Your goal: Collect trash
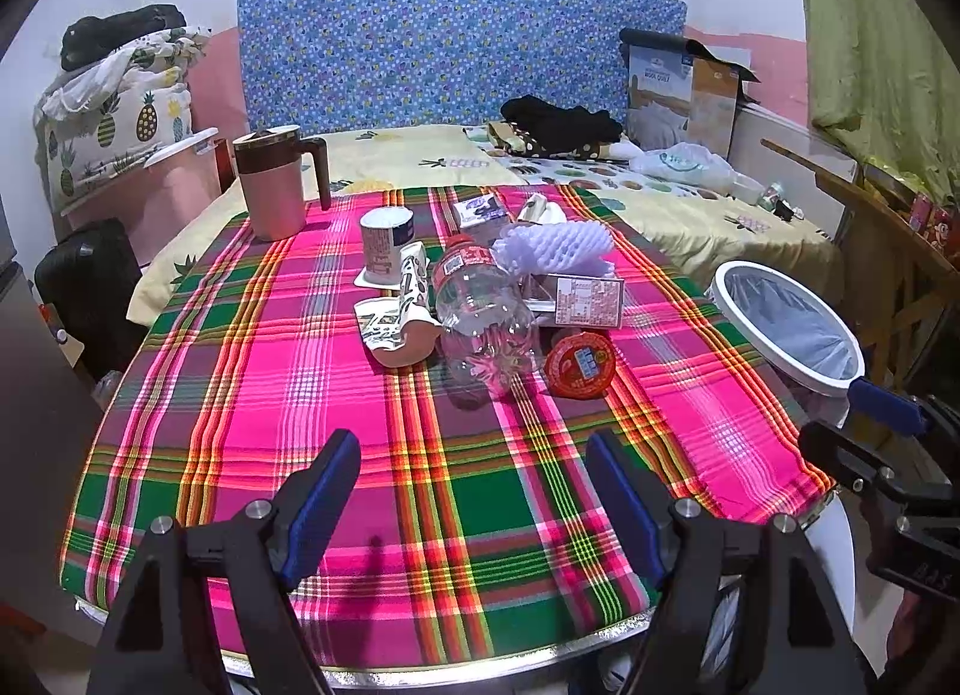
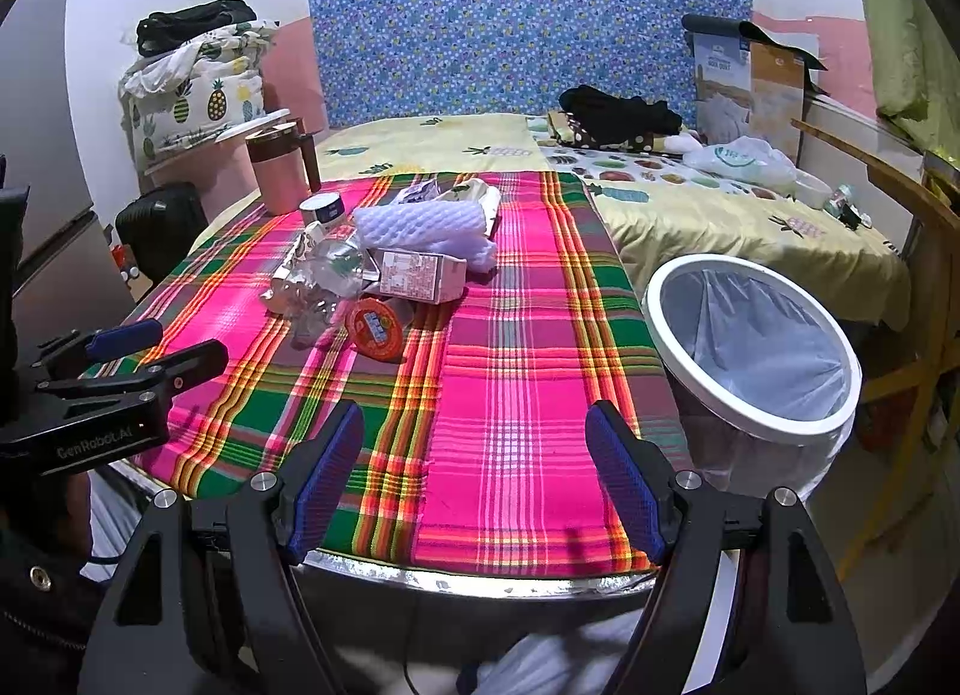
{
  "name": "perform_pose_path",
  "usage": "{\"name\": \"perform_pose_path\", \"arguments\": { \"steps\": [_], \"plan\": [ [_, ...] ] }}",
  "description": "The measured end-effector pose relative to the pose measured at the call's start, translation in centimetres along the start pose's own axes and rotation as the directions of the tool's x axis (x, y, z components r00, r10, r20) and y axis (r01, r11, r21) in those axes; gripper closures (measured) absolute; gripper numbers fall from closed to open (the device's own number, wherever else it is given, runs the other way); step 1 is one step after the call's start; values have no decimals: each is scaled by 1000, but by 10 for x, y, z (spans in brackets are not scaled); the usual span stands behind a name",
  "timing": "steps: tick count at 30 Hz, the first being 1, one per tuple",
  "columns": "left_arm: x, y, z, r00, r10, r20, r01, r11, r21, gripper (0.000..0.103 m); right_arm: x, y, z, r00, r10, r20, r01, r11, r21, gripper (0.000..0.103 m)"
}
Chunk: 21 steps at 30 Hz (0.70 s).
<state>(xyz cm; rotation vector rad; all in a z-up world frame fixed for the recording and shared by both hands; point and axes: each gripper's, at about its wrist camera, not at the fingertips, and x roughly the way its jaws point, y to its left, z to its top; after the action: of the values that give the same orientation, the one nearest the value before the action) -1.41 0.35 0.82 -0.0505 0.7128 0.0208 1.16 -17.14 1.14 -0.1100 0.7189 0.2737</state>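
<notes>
Left gripper [image 1: 474,491] low in the left wrist frame, blue-padded fingers [image 1: 318,497] spread wide with nothing between them, hovering over the near edge of the plaid tablecloth [image 1: 336,395]. Right gripper [image 2: 477,473] likewise at the bottom of its own frame, jaws wide apart and empty, above the cloth's near right corner; also glimpsed at the right edge of the left wrist view. Beyond the fingers, mid-frame in the left view, a cluster of trash on the cloth: a clear plastic bottle [image 1: 480,323] lying on its side with a red label, a round red lid [image 1: 579,365] just to its right and touching or nearly so, a flattened paper cup [image 1: 399,323] to its left, a white tub [image 1: 384,242] standing upside down behind that, a small carton [image 1: 588,299] right of the bottle, and a lilac foam net sleeve [image 1: 558,245] resting behind the bottle — all close together, well apart from both grippers. Further back, two more small wrappers, too crumpled to tell what. Upper left of the cloth, a pink jug [image 1: 273,185] with a dark handle, upright. At the right of both frames, off the table's edge, a white-rimmed bin [image 2: 750,347] with a liner, tilted toward the camera, holding nothing that can be made out. Behind the table, a bed [image 1: 690,209] with a yellow pineapple sheet and a blue patterned headboard [image 1: 456,35].
</notes>
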Motion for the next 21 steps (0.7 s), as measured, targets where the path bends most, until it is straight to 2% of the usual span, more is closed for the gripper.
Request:
{"name": "perform_pose_path", "arguments": {
  "steps": [21],
  "plan": [
    [-5,-1,1,1000,2,9,-2,1000,3,26,-4,1,0,1000,3,11,-3,1000,-9,25]
  ]
}}
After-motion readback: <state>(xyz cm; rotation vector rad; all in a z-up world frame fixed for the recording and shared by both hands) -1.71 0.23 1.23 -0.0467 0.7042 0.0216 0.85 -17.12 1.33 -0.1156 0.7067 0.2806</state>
